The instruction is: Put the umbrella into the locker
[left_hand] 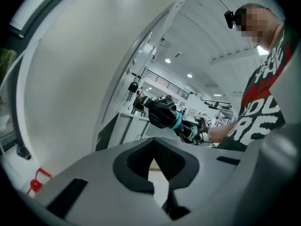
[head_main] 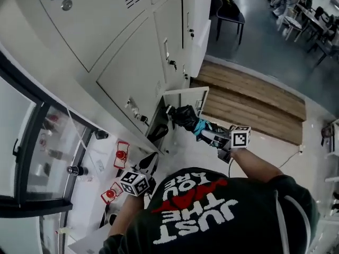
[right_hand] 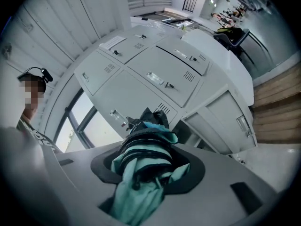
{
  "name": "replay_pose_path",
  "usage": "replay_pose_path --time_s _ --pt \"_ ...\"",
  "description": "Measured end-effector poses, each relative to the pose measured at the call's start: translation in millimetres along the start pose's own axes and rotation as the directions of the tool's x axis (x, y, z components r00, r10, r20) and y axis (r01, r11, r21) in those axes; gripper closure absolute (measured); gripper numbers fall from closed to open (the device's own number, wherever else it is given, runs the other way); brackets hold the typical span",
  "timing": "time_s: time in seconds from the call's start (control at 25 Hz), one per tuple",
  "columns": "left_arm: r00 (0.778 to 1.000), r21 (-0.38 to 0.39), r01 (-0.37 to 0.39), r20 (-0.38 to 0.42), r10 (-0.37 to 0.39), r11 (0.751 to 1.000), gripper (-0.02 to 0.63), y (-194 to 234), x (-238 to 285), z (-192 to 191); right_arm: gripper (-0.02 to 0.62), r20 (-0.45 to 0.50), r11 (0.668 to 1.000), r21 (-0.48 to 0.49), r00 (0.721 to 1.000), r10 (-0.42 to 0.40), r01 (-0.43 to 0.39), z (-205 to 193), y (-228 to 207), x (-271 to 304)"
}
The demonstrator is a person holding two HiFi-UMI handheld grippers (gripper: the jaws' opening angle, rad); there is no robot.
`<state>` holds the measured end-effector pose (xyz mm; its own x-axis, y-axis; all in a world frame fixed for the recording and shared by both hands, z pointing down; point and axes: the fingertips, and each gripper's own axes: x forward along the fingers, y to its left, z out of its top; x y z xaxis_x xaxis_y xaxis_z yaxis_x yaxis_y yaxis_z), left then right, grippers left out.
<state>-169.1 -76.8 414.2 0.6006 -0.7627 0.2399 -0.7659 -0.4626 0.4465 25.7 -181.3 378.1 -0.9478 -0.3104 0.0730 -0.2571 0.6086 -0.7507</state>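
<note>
Dark T-shirt point(head_main: 212, 210) with printed lettering fills the lower middle of the head view; both your arms reach up-frame from it.

- Right gripper point(head_main: 205, 129): clamped on the folded umbrella point(head_main: 185, 118). In the right gripper view the black-and-teal bundle point(right_hand: 146, 145) sits squarely between the jaws. Loose teal fabric spills toward the camera, and the dark end pokes out past the tips.
- Left gripper point(head_main: 150, 163), lower left of centre in the head view: empty. In its own view the jaws point(left_hand: 155, 163) are drawn together at the tips with nothing between them. It is well apart from the umbrella.
- Umbrella's place: its dark end is at the mouth of the open locker compartment point(head_main: 159, 127), centre of the head view, just left of the swung-out door point(head_main: 186, 97). Whether the tip has crossed the threshold, you cannot tell.

Handling, as a judgement:
- Likely light.
- Soft, slick canopy fabric wrapped round a stiff folded shaft.
- The cloth will squash and may slide under the pads, so you want your hold on the firm core, not on loose folds.
- Mid-bundle, where you have it now, looks right: enough length projects ahead to lead into the opening.
- Not fragile, but trailing fabric could snag on the door edge.
</note>
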Motion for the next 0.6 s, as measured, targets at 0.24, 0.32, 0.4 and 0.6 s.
replay_pose_path --time_s 0.24,0.32,0.4,0.6 --pt "0.999 -0.036 0.002 -0.032 -0.003 0.999 0.598 25 35 -21 0.370 -0.042 0.999 0.024 0.998 -0.042 0.043 -22 -38 12" --pt "0.999 -0.030 -0.024 -0.032 0.023 0.999 0.598 27 50 -29 0.370 -0.070 0.999 0.020 0.997 -0.036 0.037 -24 -57 13" --pt "0.997 -0.043 -0.072 -0.022 0.071 0.996 0.598 28 64 -37 0.370 -0.107 0.999 0.022 0.994 -0.025 0.028 -25 -76 13" --pt "0.977 -0.105 -0.208 0.023 0.211 0.973 0.598 30 93 -56 0.370 -0.236 0.999 -0.050 0.972 0.001 -0.013 -29 -112 12"
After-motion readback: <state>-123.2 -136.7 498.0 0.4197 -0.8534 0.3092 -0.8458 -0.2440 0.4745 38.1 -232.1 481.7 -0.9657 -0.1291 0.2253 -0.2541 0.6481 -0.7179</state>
